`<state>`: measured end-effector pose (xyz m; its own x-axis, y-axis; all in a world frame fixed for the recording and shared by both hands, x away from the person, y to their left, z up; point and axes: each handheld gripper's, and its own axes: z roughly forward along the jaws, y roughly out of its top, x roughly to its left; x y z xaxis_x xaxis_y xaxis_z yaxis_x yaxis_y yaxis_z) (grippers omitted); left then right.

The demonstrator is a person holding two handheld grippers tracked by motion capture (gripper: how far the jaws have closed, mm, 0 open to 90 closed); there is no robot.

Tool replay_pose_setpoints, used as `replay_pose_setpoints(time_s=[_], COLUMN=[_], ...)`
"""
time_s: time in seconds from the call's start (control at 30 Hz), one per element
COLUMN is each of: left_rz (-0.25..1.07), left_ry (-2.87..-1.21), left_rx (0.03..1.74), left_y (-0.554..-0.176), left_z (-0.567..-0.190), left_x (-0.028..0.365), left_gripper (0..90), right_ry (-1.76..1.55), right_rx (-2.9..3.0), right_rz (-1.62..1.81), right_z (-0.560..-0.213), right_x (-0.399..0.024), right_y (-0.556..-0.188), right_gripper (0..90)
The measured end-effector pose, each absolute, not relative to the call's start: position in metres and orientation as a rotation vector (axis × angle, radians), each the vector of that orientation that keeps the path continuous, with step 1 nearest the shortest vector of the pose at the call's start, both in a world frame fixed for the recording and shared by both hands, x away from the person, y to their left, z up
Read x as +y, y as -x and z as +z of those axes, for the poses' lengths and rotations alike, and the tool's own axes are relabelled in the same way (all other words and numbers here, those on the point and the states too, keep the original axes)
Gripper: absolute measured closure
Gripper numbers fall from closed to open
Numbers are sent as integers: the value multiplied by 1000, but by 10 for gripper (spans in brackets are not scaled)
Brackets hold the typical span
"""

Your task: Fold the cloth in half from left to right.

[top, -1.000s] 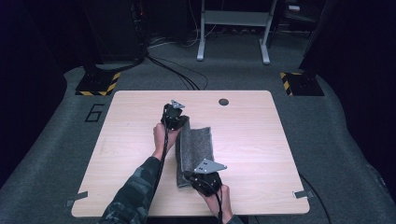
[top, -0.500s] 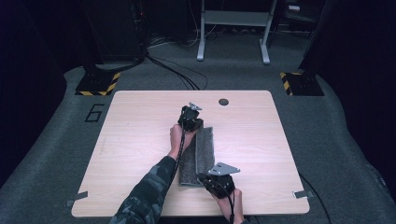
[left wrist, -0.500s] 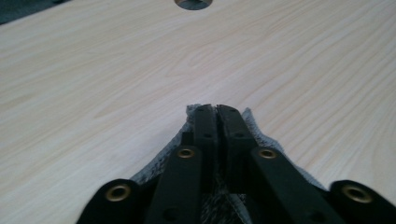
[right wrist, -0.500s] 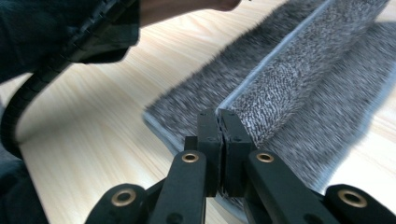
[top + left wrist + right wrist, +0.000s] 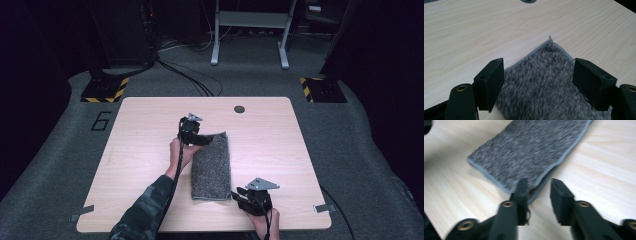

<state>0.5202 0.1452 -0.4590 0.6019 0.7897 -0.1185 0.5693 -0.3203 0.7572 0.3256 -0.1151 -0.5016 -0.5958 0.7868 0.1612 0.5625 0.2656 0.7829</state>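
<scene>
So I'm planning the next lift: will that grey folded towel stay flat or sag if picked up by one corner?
Likely sag: the towel looks like soft, layered fabric lying limp on the table. Its folds would probably open. Its fuzzy surface suggests little slipping.

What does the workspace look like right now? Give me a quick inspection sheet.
Surface: light wood table, round grommet hole near far edge.
Job's things: grey folded towel lying flat, mid-table.
Clutter: nothing seen.
Grippers: left gripper open at the towel's far corner; right gripper open at its near right corner, off the cloth.
Cables: one trails from each gripper; black cables on floor beyond.
Surroundings: grey carpet, hazard-striped feet, metal stand.
</scene>
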Motion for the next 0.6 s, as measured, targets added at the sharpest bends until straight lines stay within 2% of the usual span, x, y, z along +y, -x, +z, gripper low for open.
replay_pose_setpoints(time_s=[0.03,0.07,0.1,0.17,0.2,0.27,0.43,0.6], left_rz=[339,339,333,332,325,326,350,340], left_ry=[-2041,-2041,-2046,-2050,-2059,-2083,-2175,-2213], left_rx=[1073,1073,1067,1074,1070,1059,1016,992], left_y=[-511,-511,-500,-494,-481,-467,-430,-406], left_z=[-461,-461,-463,-465,-468,-472,-486,-496], left_x=[152,152,157,160,162,163,164,163], left_gripper=[240,235,229,218,214,207,191,186], right_ry=[-1239,-1239,-1226,-1219,-1217,-1208,-1199,-1200], right_rx=[2269,2269,2269,2275,2298,2334,2354,2346], right_rz=[1261,1261,1246,1250,1210,1151,1092,1059], right_z=[-497,-497,-491,-489,-491,-497,-508,-512], right_x=[-117,-117,-115,-113,-106,-99,-94,-94], right_y=[-332,-332,-339,-344,-355,-363,-367,-366], right_gripper=[574,574,506,483,408,352,284,269])
